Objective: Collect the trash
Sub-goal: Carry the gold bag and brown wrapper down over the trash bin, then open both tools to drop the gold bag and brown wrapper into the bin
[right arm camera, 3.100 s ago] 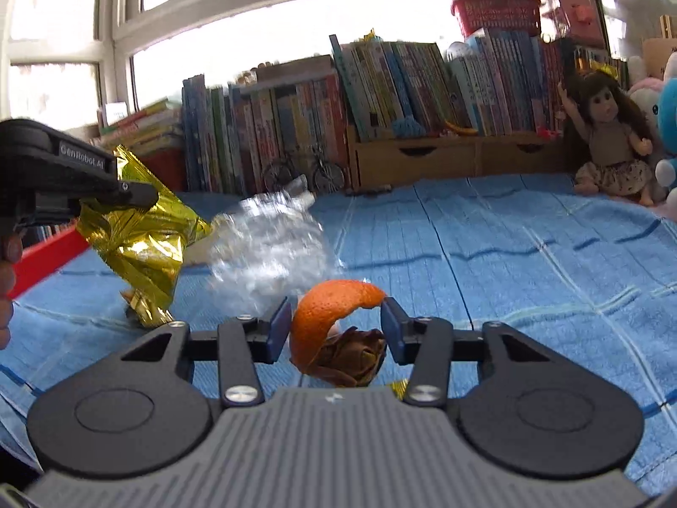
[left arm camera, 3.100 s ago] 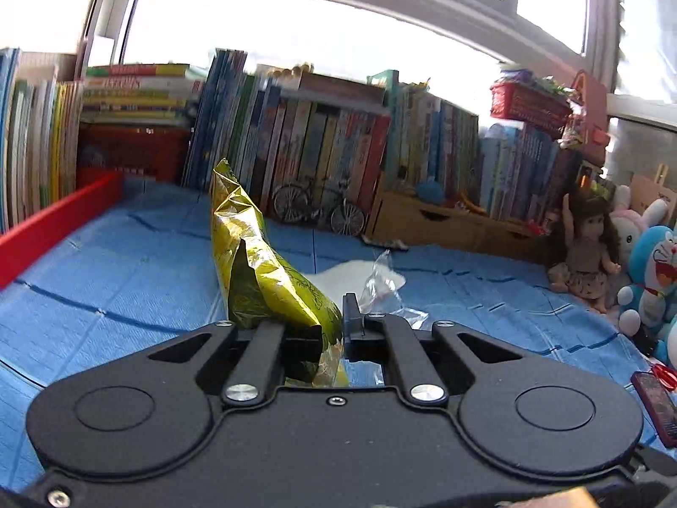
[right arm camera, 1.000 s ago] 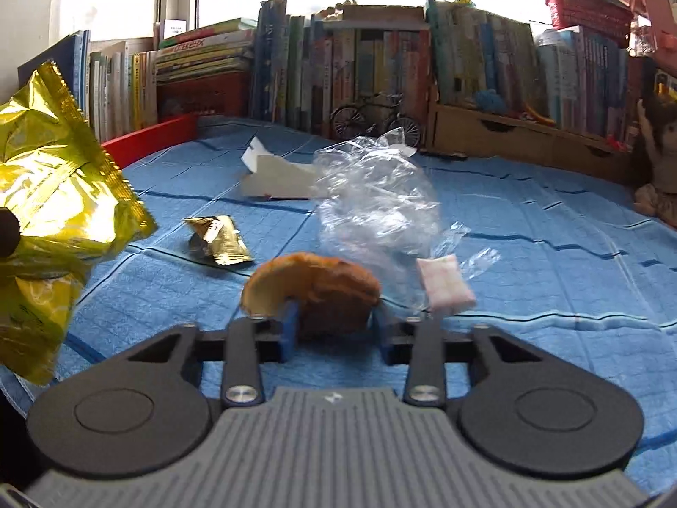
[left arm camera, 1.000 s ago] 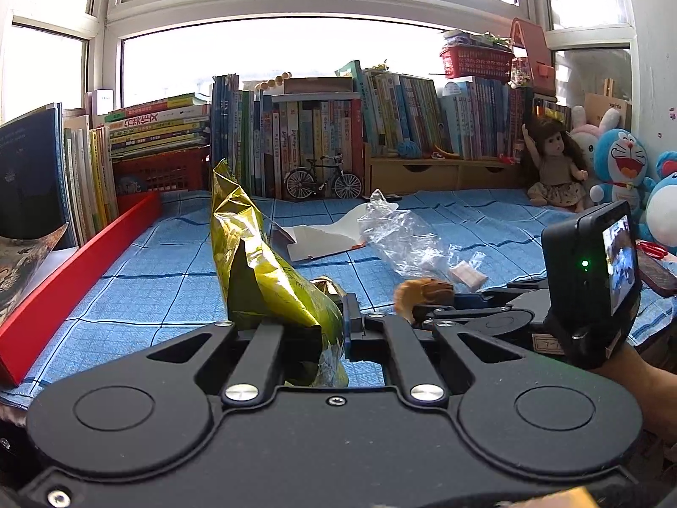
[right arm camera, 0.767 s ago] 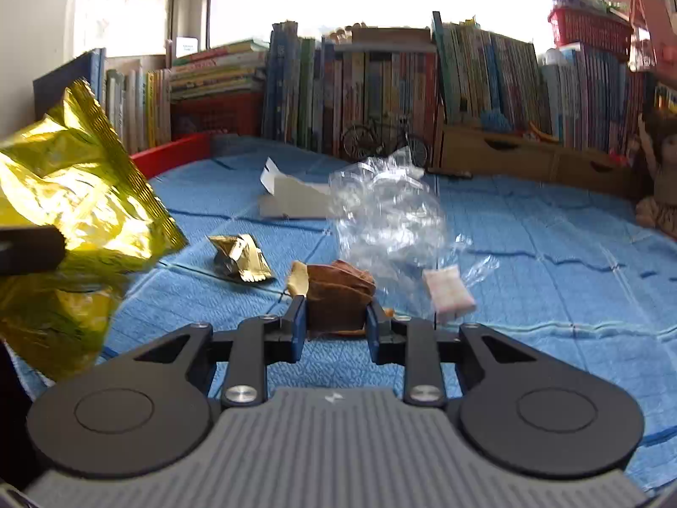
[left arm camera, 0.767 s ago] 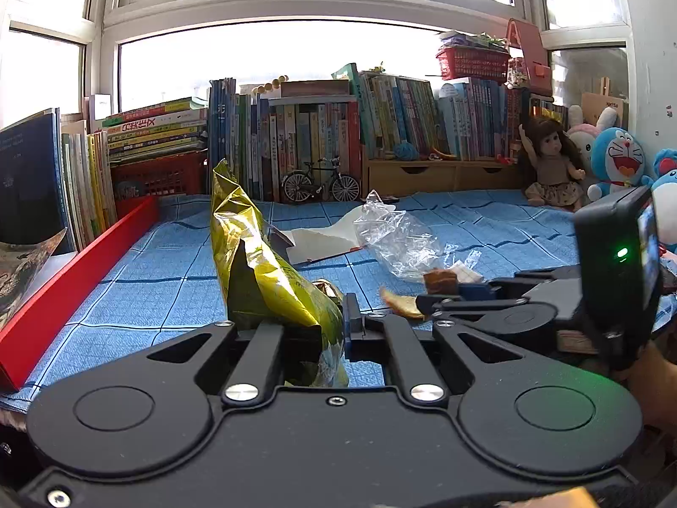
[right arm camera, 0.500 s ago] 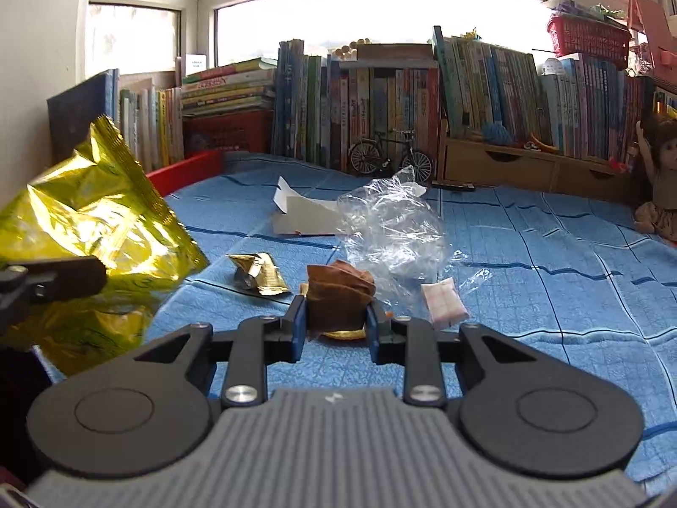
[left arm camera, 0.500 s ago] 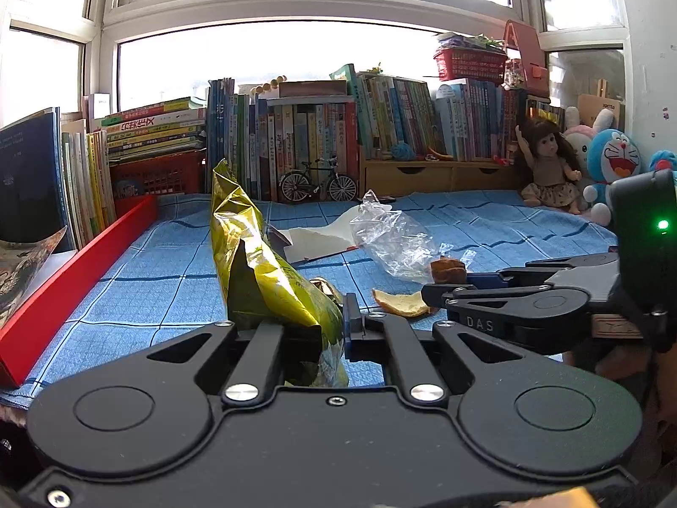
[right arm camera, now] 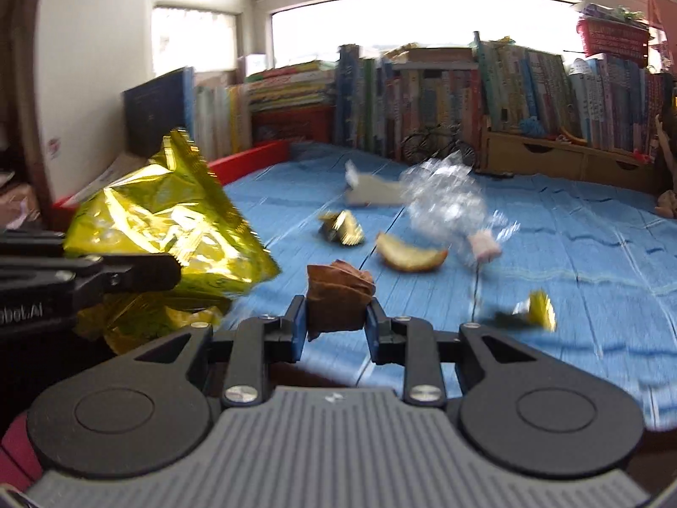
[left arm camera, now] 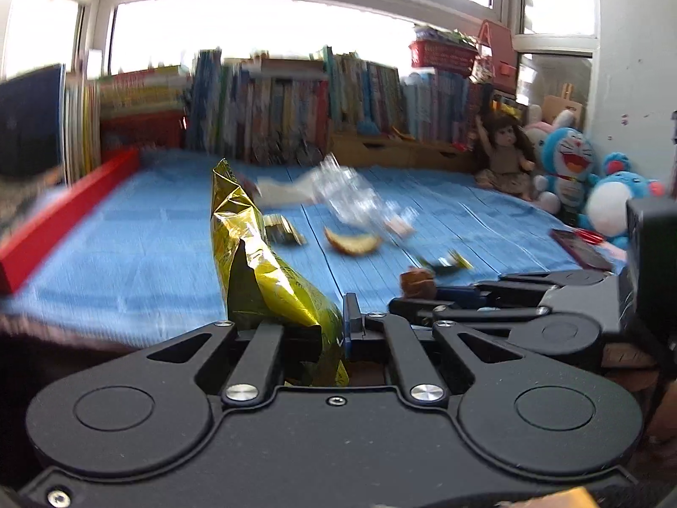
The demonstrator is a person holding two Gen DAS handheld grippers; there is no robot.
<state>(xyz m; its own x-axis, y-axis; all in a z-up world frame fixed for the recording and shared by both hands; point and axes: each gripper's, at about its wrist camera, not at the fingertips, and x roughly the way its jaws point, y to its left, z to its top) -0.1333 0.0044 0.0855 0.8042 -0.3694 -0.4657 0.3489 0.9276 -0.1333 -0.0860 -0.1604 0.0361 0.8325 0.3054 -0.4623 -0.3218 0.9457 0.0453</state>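
Trash is split between grip and surface: the left gripper (left arm camera: pixel 334 326) has its jaws pinched nearly closed on a gold snack bag (left arm camera: pixel 258 271), the right gripper (right arm camera: pixel 336 321) has its jaws clamped on a crumpled brown wad (right arm camera: pixel 338 296). On the blue mat (right arm camera: pixel 592 262) remain a peel piece (right arm camera: pixel 408 256), clear plastic (right arm camera: pixel 444 203), small foil wrappers (right arm camera: pixel 340 226). Risk — the slick bag could slide from its thin pinch, or the wad could crumble loose.

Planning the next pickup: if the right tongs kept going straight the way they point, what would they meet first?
Probably the peel piece on the blue mat, just right of centre; depth is unclear. The right tongs already grip a brown scrap.
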